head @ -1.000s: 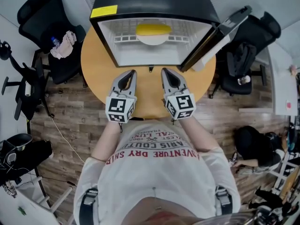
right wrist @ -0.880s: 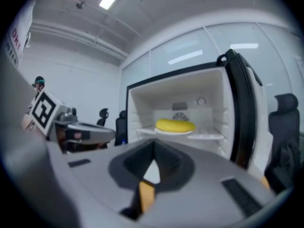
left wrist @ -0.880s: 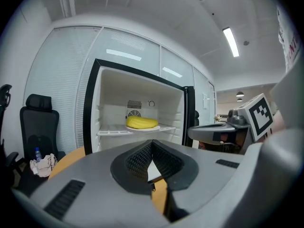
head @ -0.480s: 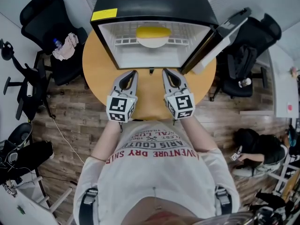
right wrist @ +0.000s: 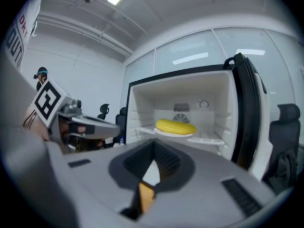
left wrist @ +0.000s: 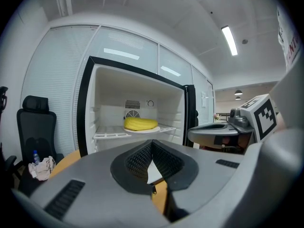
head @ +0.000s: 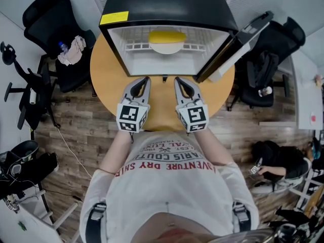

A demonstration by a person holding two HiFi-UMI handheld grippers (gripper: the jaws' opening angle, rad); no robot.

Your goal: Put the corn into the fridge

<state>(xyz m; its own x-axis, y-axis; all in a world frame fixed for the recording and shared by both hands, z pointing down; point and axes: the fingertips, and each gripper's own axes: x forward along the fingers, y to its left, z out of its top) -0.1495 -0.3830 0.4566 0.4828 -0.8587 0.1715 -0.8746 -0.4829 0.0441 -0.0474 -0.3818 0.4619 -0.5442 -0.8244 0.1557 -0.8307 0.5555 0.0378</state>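
Bright, even light from ceiling strips (left wrist: 229, 40) fills every view, the fridge (head: 167, 54) interior glares white, both gripper views warp strongly with dark vignetted corners, and the right gripper view's near foreground looks soft.

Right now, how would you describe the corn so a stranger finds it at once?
Find the black fridge standing open on the wooden table. On its wire shelf sits a white plate; the corn lies on it, the only yellow thing inside.

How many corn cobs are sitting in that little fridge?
1. The corn lies on a white plate on the wire shelf of the fridge. No other shows, though corners may be hidden.
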